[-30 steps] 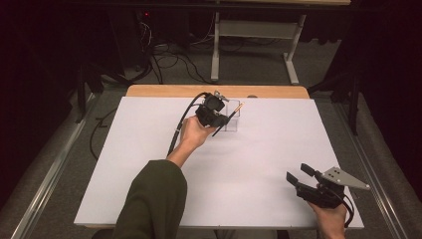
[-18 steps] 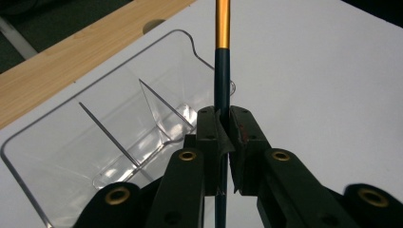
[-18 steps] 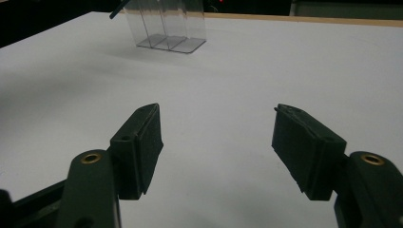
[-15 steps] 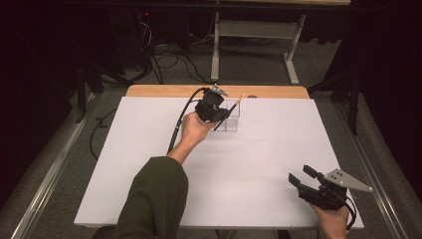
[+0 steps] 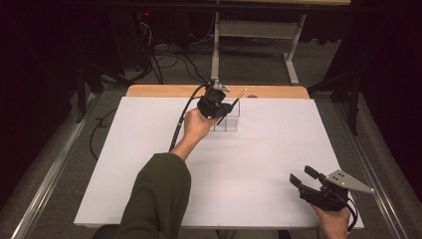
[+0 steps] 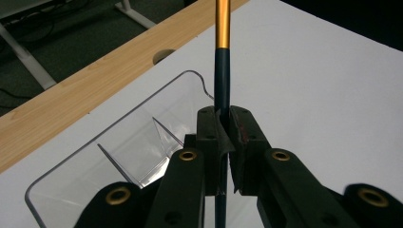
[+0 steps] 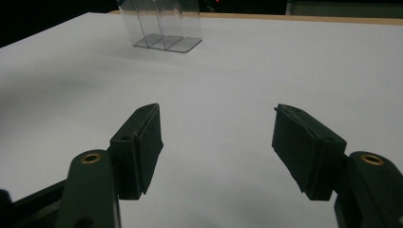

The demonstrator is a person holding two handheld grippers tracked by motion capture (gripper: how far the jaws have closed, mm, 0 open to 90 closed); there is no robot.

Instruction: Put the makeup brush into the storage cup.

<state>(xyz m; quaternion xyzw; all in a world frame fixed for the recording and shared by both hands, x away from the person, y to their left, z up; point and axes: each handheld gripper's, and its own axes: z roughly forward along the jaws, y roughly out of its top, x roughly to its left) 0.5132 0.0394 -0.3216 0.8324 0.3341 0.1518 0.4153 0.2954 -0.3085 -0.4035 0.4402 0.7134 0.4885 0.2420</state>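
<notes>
Little has shifted — left gripper [image 6: 225,142] still pinches the pencil [image 6: 221,71] above the clear organizer [image 5: 228,115]; lower it straight into one compartment. Right gripper [image 7: 228,147] fingers gape, empty.

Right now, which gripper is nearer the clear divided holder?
Left. The left gripper hangs right over the clear holder at the table's far edge, shut on a pen. The right gripper sits open, far off at the near right corner.
</notes>
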